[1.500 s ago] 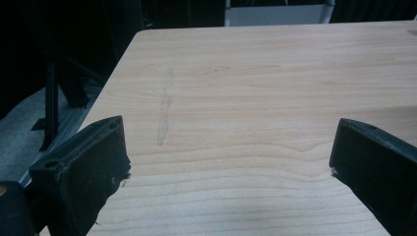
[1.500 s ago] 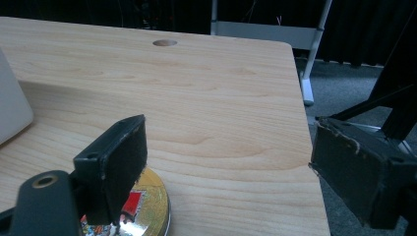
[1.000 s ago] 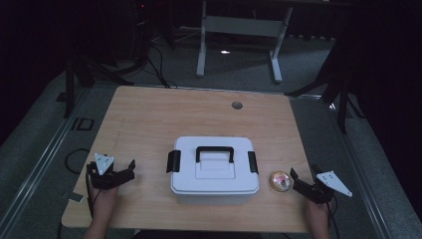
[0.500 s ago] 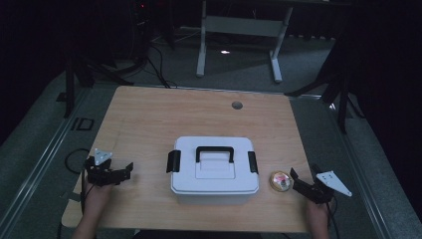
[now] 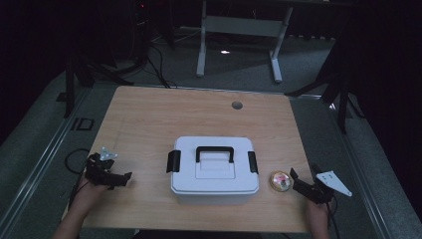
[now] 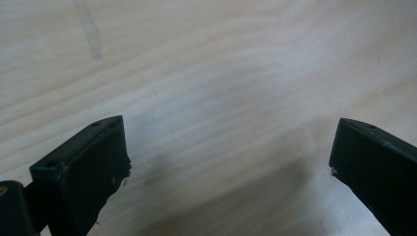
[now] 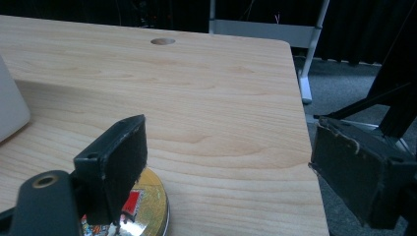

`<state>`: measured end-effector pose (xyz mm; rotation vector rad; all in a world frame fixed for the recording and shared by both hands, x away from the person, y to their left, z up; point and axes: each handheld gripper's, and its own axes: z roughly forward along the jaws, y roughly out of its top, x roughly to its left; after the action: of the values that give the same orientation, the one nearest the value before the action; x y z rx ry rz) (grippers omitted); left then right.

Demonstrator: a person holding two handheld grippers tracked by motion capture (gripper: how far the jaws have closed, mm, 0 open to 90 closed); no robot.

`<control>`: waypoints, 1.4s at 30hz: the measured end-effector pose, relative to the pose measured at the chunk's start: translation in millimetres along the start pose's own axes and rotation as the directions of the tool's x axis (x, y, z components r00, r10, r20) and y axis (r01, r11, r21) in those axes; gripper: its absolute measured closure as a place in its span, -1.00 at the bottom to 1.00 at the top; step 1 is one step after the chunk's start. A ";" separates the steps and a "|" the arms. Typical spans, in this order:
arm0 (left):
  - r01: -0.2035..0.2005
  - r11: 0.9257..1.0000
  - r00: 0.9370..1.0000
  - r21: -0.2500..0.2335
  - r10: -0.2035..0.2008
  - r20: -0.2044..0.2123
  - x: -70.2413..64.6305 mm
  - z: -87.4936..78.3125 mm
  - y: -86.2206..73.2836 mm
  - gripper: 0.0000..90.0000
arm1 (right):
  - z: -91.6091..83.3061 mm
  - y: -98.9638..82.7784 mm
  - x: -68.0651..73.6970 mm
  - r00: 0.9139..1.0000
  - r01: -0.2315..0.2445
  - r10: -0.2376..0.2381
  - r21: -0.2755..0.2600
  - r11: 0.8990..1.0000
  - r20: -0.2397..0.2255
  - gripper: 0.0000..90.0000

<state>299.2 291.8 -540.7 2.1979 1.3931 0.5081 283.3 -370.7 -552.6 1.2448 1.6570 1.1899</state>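
right gripper point(image 5: 297, 180), jaws spread and empty, sits just right of the round gold tin point(image 5: 280, 181) on the table's near right. left gripper point(image 5: 115, 175), also parted, rests far left beyond the white box point(image 5: 214, 169).

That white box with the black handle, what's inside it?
The white box has its lid on, black handle lying on top and a black latch at each end, so its contents are hidden. Beside it lies a small round gold tin.
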 end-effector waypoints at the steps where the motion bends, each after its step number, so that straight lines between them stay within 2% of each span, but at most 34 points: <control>1: -0.019 1.000 1.000 0.010 0.019 -0.007 -0.3 -1.5 0.7 -0.98 | 0.0 0.0 0.1 1.000 0.001 -0.001 0.000 1.000 0.000 -0.70; 3: -0.059 0.998 0.998 0.038 0.060 -0.004 0.0 -6.6 3.0 -0.98 | 0.0 0.0 0.2 1.000 0.002 -0.002 0.001 1.000 -0.001 -0.70; 4: -0.059 0.998 0.998 0.038 0.060 -0.004 0.0 -6.6 3.0 -0.98 | 0.0 0.0 0.2 1.000 0.002 -0.002 0.002 1.000 -0.002 -0.70; 7: -0.100 0.993 0.995 0.063 0.101 -0.001 0.4 -11.5 4.5 -0.98 | 0.1 0.1 0.1 1.000 0.002 -0.002 0.003 1.000 -0.002 -0.70; 12: -0.159 0.982 0.986 0.106 0.152 0.072 2.5 -18.6 6.7 -0.98 | 0.3 0.2 0.7 1.000 0.008 -0.008 0.005 1.000 -0.004 -0.70; 14: -0.190 0.973 0.978 0.133 0.176 0.110 3.4 -20.4 7.5 -0.98 | 0.3 0.1 0.6 1.000 0.008 -0.008 0.004 1.000 -0.005 -0.70; 15: -0.218 0.964 0.972 0.150 0.201 0.124 3.4 -21.1 7.8 -0.98 | 0.2 0.1 0.5 1.000 0.007 -0.007 0.004 1.000 -0.005 -0.70; 17: -0.254 0.952 0.961 0.170 0.230 0.151 3.1 -22.1 8.1 -0.98 | 0.2 0.1 0.5 1.000 0.007 -0.007 0.004 1.000 -0.005 -0.70; 18: -0.275 0.944 0.954 0.184 0.245 0.173 3.1 -22.8 8.5 -0.98 | 0.2 0.1 0.6 1.000 0.009 -0.008 0.004 1.000 -0.005 -0.70; 19: -0.289 0.939 0.949 0.188 0.255 0.186 2.9 -23.2 8.7 -0.98 | 0.2 0.1 0.6 1.000 0.009 -0.009 0.004 1.000 -0.005 -0.70; 21: -0.329 0.925 0.931 0.193 0.284 0.228 2.8 -24.5 9.2 -0.98 | 0.2 0.1 0.7 1.000 0.009 -0.009 0.004 1.000 -0.005 -0.70; 23: -0.356 0.914 0.916 0.192 0.301 0.265 3.5 -24.9 9.6 -0.98 | 0.2 0.1 0.7 1.000 0.009 -0.009 0.004 1.000 -0.006 -0.70; 24: -0.381 0.904 0.904 0.194 0.319 0.286 3.6 -25.1 9.4 -0.98 | 0.3 0.1 0.6 1.000 0.009 -0.009 0.004 1.000 -0.006 -0.70; 25: -0.401 0.895 0.894 0.195 0.335 0.297 3.6 -25.3 9.2 -0.98 | 0.2 0.1 0.6 1.000 0.009 -0.009 0.003 1.000 -0.006 -0.70; 28: -0.470 0.859 0.856 0.203 0.387 0.343 2.1 -25.9 8.5 -0.98 | 0.2 0.1 0.7 1.000 0.007 -0.007 0.006 1.000 -0.007 -0.70; 29: -0.494 0.846 0.842 0.203 0.406 0.356 1.3 -26.6 8.3 -0.92 | 0.2 0.2 0.8 1.000 0.007 -0.007 0.007 1.000 -0.007 -0.70; 30: -0.519 0.831 0.825 0.201 0.425 0.373 0.4 -27.7 8.4 -0.90 | 0.2 0.2 0.8 1.000 0.008 -0.008 0.007 1.000 -0.006 -0.70; 31: -0.531 0.823 0.817 0.201 0.433 0.381 -0.3 -28.4 8.6 -0.90 | 0.2 0.1 0.7 1.000 0.007 -0.007 0.006 1.000 -0.006 -0.70; 32: -0.546 0.812 0.808 0.205 0.445 0.387 -1.5 -29.6 9.4 -0.90 | 0.2 0.1 0.7 1.000 0.007 -0.007 0.006 1.000 -0.006 -0.70; 34: -0.567 0.798 0.793 0.206 0.461 0.398 -3.0 -32.2 11.7 -0.90 | 0.2 0.1 0.7 1.000 0.007 -0.007 0.006 1.000 -0.006 -0.70; 36: -0.583 0.785 0.782 0.211 0.470 0.410 -5.1 -34.7 13.5 -0.90 | 0.2 0.2 0.8 1.000 0.007 -0.007 0.007 1.000 -0.005 -0.70; 38: -0.620 0.750 0.760 0.231 0.500 0.416 -8.0 -37.7 16.2 -0.90 | 0.2 0.2 0.9 1.000 0.008 -0.008 0.007 1.000 -0.004 -0.70; 39: -0.635 0.735 0.749 0.238 0.510 0.422 -9.5 -39.3 17.4 -0.90 | 0.2 0.2 1.0 1.000 0.008 -0.008 0.007 1.000 -0.004 -0.70; 40: -0.647 0.722 0.740 0.245 0.518 0.429 -10.9 -40.7 18.6 -0.90 | 0.2 0.2 1.1 1.000 0.007 -0.007 0.008 1.000 -0.004 -0.70; 42: -0.663 0.701 0.728 0.261 0.524 0.442 -14.3 -43.3 20.6 -0.90 | 0.2 0.2 1.0 1.000 0.008 -0.008 0.007 1.000 -0.004 -0.70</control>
<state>284.6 280.0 -494.3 2.9223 0.5862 0.0207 283.3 -369.7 -552.5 1.2400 1.6687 1.1838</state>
